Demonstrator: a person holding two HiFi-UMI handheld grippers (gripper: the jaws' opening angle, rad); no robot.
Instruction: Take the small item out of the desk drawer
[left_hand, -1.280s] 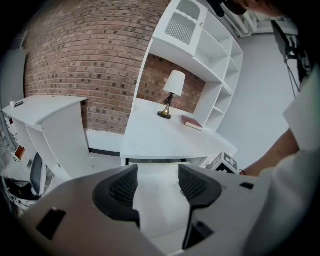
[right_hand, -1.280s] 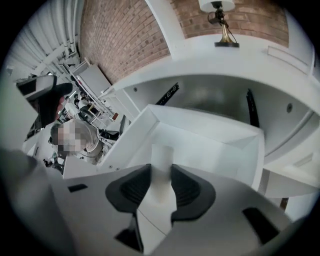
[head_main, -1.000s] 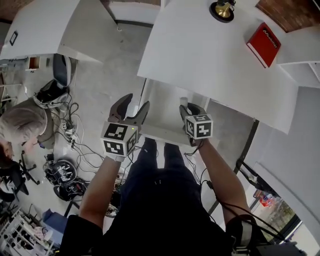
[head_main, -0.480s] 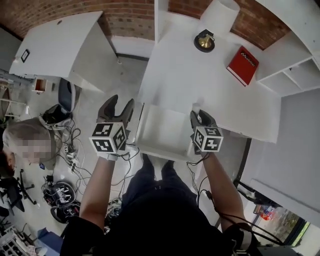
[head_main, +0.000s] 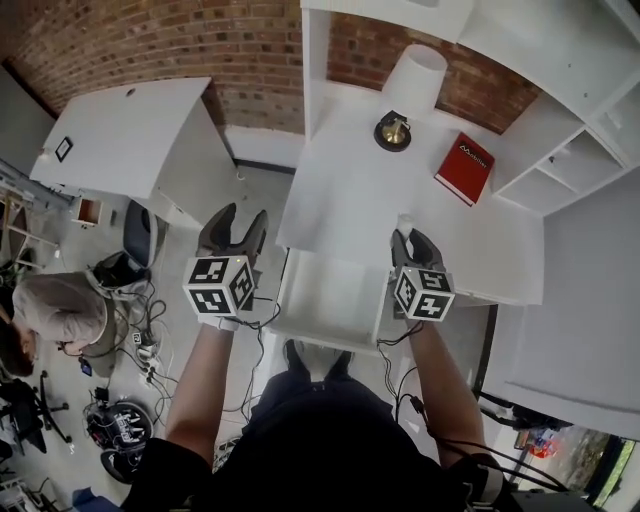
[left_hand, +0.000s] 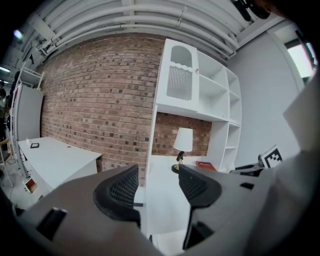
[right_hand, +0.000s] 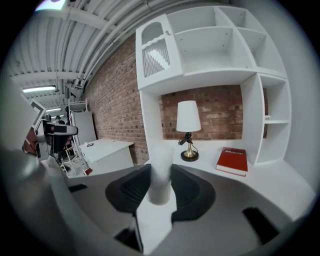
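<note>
The white desk (head_main: 360, 190) has its drawer (head_main: 335, 290) pulled out below the front edge; the drawer's floor shows bare. My right gripper (head_main: 406, 236) is at the drawer's right side, level with the desk's front edge, shut on a small white cylinder (head_main: 404, 222). In the right gripper view the cylinder (right_hand: 161, 172) stands upright between the dark pads of the gripper (right_hand: 160, 189). My left gripper (head_main: 240, 216) hangs left of the drawer over the floor. Its jaws are open and nothing is between them (left_hand: 157, 186).
On the desk stand a lamp with a brass base (head_main: 394, 130) and a red book (head_main: 463, 167). White shelves (head_main: 560, 130) rise at the right. A second white desk (head_main: 130, 140), a chair (head_main: 135, 235), floor cables (head_main: 130, 420) and a person (head_main: 60, 310) are at the left.
Both grippers have risen. The right one came up from the drawer's front right corner to the desk's front edge with the white cylinder in it. The left stayed open.
</note>
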